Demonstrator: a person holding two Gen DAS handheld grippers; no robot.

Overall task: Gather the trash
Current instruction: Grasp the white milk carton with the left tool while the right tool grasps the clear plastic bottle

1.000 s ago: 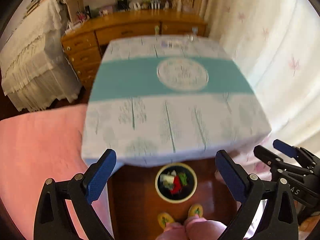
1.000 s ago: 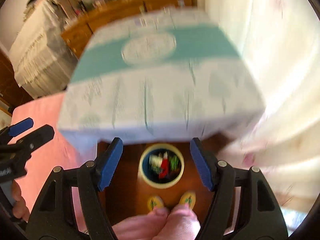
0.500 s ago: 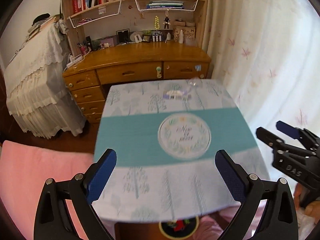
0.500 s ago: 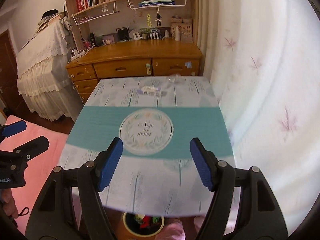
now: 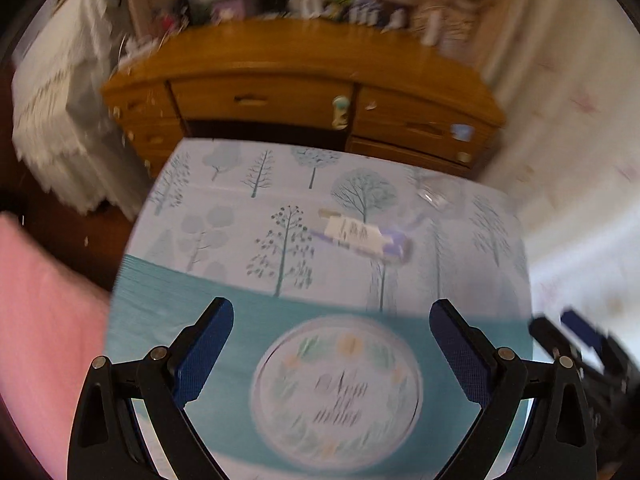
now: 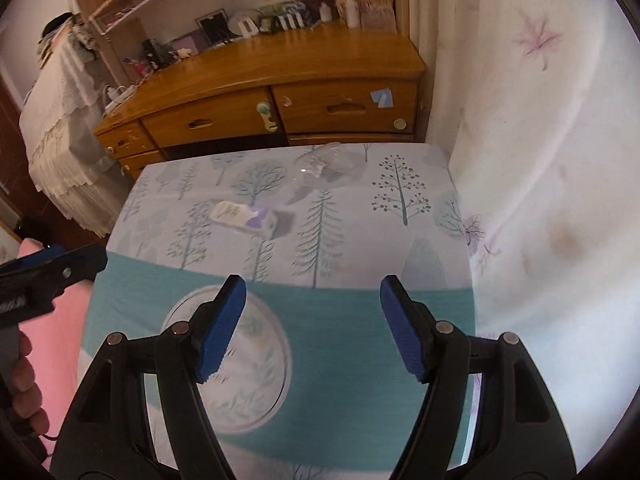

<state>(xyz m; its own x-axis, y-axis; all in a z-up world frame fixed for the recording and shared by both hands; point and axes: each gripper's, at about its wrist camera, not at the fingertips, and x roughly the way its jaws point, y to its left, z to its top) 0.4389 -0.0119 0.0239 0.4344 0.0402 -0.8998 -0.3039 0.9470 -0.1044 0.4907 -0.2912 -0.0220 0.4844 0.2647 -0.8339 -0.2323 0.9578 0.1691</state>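
A white and purple wrapper lies on the far half of the table, which wears a tree-print cloth with a teal band. Beyond it, near the far edge, sits a crumpled clear plastic piece. My left gripper hovers open over the teal band with nothing between its fingers. My right gripper is open too and empty, above the same band. Each gripper shows at the edge of the other's view.
A wooden desk with drawers stands just past the table. White curtains hang along the right. A pink bed cover lies to the left, a lace-covered piece of furniture at back left.
Both grippers have swept forward from over the floor bin, across the table's near edge, to above the teal band. The bin has dropped out of view and the wrappers are much closer.
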